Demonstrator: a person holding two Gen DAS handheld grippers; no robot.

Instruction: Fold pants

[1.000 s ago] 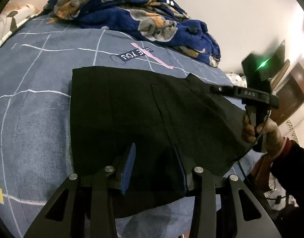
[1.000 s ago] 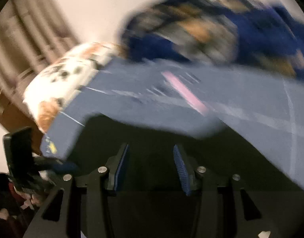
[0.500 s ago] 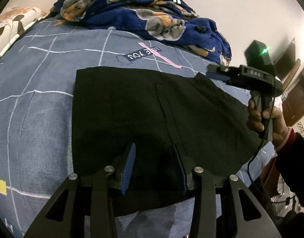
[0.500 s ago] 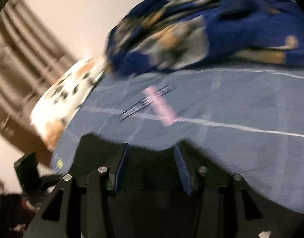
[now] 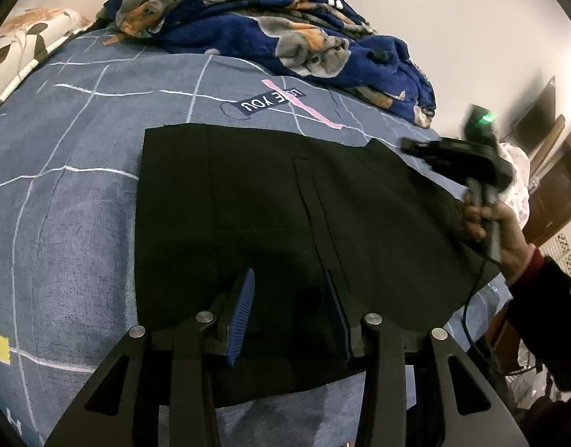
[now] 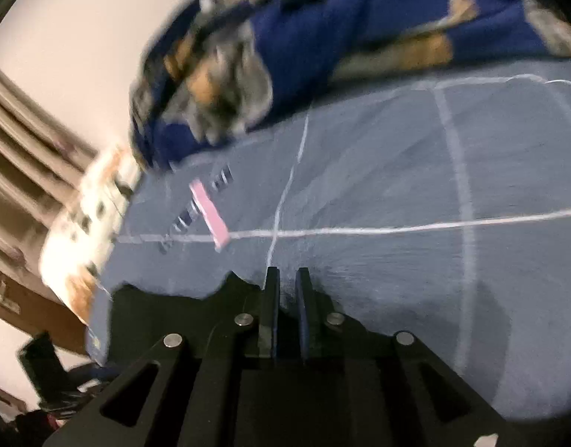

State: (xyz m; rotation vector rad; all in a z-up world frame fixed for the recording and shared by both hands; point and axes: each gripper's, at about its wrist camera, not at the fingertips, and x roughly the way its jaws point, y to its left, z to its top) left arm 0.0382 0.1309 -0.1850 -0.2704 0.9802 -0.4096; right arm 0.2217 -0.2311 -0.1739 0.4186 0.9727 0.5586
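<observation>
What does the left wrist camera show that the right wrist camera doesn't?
Only the left wrist view shows the black pants spread almost whole, the left gripper open over their near edge, and the hand holding the right gripper's handle. Only the right wrist view shows the right gripper with jaws closing; whether cloth sits between them is unclear. Both show the grey-blue bedsheet, the dog-print blanket and the pink stripe.

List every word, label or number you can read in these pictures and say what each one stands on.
"YOU": white letters on a dark printed label on the blue-grey bedsheet, just beyond the black pants, seen upside down from the left wrist.
The word beside it on that label: crossed by a pink stripe, not fully readable.
The same label from the right wrist: too blurred to read.
Nothing else readable.
</observation>
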